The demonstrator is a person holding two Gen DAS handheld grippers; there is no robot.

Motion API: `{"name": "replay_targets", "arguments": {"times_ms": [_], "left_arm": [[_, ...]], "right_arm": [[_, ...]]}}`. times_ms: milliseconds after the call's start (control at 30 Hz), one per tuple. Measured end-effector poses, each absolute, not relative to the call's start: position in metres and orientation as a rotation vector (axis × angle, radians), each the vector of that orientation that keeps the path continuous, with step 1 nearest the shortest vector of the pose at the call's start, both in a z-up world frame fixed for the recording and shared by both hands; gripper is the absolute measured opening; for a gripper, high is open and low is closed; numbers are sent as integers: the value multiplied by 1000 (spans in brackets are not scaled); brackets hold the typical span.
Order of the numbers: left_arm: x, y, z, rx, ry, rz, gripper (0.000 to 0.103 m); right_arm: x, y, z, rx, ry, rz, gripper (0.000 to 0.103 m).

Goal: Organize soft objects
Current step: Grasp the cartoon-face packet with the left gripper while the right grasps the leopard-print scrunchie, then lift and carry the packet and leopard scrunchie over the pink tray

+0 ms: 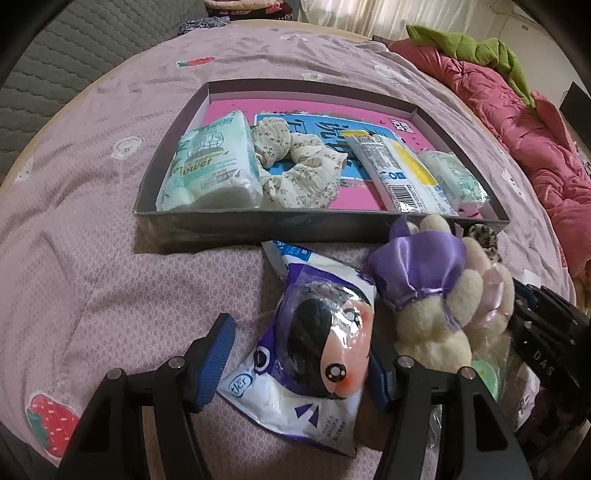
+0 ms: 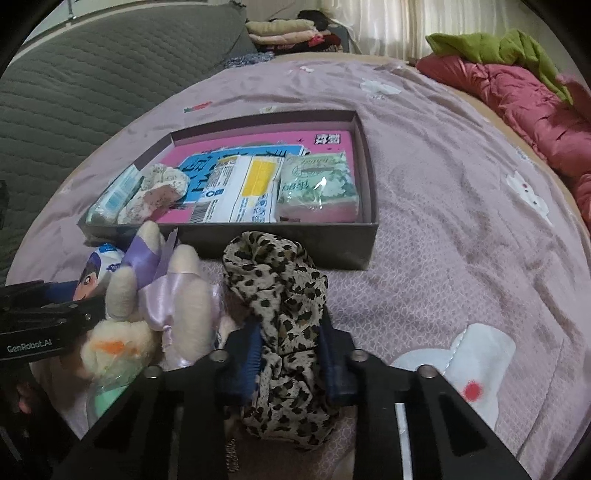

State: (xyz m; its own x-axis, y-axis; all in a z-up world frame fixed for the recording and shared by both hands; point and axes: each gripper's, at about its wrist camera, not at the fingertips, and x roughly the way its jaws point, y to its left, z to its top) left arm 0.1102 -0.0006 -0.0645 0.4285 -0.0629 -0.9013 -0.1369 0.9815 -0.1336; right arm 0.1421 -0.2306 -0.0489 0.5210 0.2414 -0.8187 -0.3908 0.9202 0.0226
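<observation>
A shallow dark box (image 1: 258, 225) (image 2: 295, 240) on the bed holds tissue packs, a floral scrunchie (image 1: 295, 166) and a white-yellow pack (image 1: 402, 173). My left gripper (image 1: 295, 365) is open around a bagged doll-print pack (image 1: 317, 350) lying on the cover. A cream plush toy in purple satin (image 1: 436, 295) (image 2: 162, 295) lies to its right. My right gripper (image 2: 291, 354) is shut on a leopard-print scrunchie (image 2: 280, 295) in front of the box.
The bed has a mauve patterned cover (image 2: 461, 240). A red quilt with a green cloth (image 1: 517, 122) (image 2: 517, 85) lies at the right. A grey quilted cushion (image 2: 92, 81) is at the left, folded clothes (image 2: 288, 31) at the back.
</observation>
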Motion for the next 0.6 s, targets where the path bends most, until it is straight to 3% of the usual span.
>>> {"name": "replay_targets", "arguments": {"times_ms": [133, 267, 367, 600], "left_arm": [[112, -3, -65, -185, 1124, 46, 62], [114, -1, -63, -199, 1111, 27, 47], [113, 0, -61, -210, 1104, 16, 43], [107, 5, -52, -223, 1084, 4, 41]], "right_arm": [[141, -238, -43, -158, 912, 351, 17], [140, -242, -39, -163, 890, 330, 16], [139, -243, -37, -173, 879, 320, 15], [132, -246, -26, -165, 834, 317, 15]]}}
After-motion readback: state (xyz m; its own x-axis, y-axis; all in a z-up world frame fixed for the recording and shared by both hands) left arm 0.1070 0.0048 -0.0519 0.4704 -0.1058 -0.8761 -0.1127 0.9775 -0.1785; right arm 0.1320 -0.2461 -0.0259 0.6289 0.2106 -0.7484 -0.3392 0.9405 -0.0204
